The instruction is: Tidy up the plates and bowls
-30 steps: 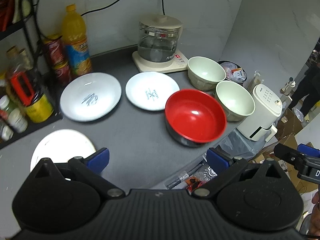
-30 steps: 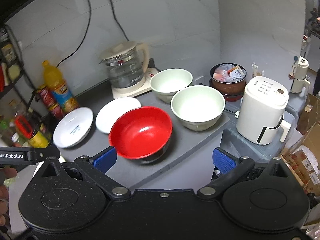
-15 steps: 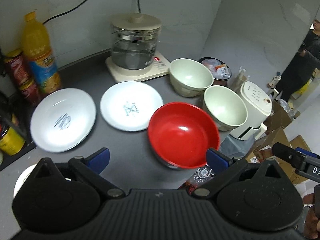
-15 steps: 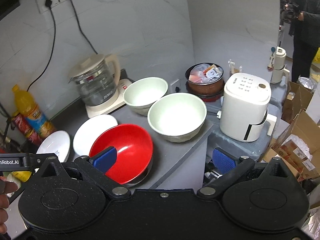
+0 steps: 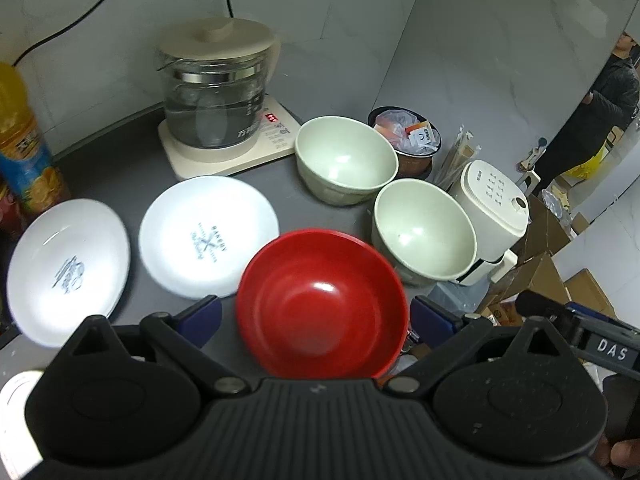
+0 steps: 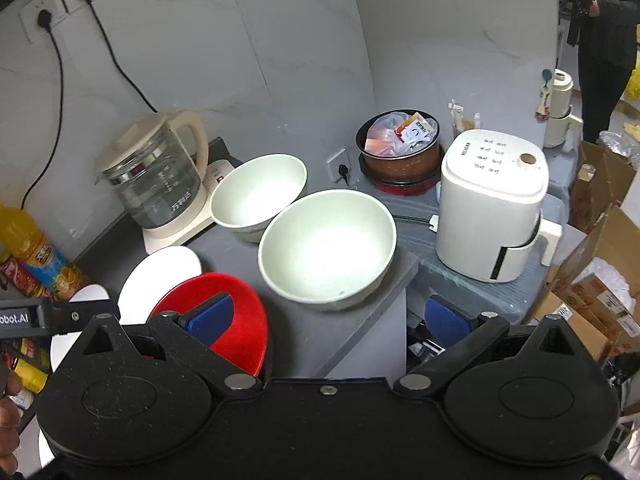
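The left wrist view shows the left gripper (image 5: 316, 314) low at the front, its two blue fingers (image 5: 200, 314) spread wide and holding nothing; the red bowl (image 5: 322, 304) sits right between them on the grey counter (image 5: 132, 168), near the counter's front edge; just behind it on one side lies a white plate (image 5: 209, 236) with small dark writing, and beside that another white plate (image 5: 68, 266) with a grey mark; a third bright white plate (image 5: 16, 396) peeks out at the bottom corner, mostly hidden by the gripper; behind the red bowl on the other side stands a pale green bowl (image 5: 424, 232), and a second pale green bowl (image 5: 346, 160) stands a bit farther back, close to it; at the back is a glass kettle (image 5: 216, 92) on its cream base, with an orange drink bottle (image 5: 20, 140) off to the side.

The right wrist view shows the right gripper (image 6: 328, 318) with its jaws spread wide too, and nothing in them; one blue finger (image 6: 210, 316) is in front of the red bowl (image 6: 240, 320); the near pale green bowl (image 6: 326, 246) sits just past the gap between the fingers; the far pale green bowl (image 6: 258, 194) is behind it; a white air fryer (image 6: 490, 204) stands lower down beside the counter, and a brown pot (image 6: 400, 148) with packets in it is behind that.
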Action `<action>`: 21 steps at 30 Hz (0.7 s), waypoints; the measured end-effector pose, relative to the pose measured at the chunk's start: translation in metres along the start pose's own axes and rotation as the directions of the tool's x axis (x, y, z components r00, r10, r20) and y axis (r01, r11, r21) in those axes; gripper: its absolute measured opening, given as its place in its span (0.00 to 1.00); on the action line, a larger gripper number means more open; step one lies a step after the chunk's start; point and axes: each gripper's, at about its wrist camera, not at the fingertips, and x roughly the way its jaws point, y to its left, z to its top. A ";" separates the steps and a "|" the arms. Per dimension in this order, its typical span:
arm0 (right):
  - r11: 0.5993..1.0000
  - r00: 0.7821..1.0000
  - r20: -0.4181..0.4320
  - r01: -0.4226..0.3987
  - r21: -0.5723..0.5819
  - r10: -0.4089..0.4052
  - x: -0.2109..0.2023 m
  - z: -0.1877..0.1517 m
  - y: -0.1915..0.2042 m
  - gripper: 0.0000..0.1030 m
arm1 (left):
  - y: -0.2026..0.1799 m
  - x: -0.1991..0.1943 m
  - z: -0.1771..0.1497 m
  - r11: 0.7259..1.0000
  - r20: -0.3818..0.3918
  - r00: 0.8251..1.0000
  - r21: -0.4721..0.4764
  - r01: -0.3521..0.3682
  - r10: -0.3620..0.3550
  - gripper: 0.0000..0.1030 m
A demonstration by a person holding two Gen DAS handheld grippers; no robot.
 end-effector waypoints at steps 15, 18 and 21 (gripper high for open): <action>0.997 0.986 -0.145 -0.081 -0.013 0.079 0.094 0.051 -0.044 0.84 | -0.039 0.084 0.058 0.997 -0.058 0.997 -0.048 -0.058 0.056 0.94; 0.996 0.982 -0.169 -0.085 -0.005 0.083 0.110 0.055 -0.051 0.77 | -0.043 0.102 0.065 0.995 -0.085 0.994 -0.067 -0.072 0.066 0.86; 0.995 0.973 -0.206 -0.102 0.014 0.103 0.125 0.058 -0.059 0.65 | -0.046 0.120 0.070 0.993 -0.107 0.991 -0.082 -0.085 0.076 0.78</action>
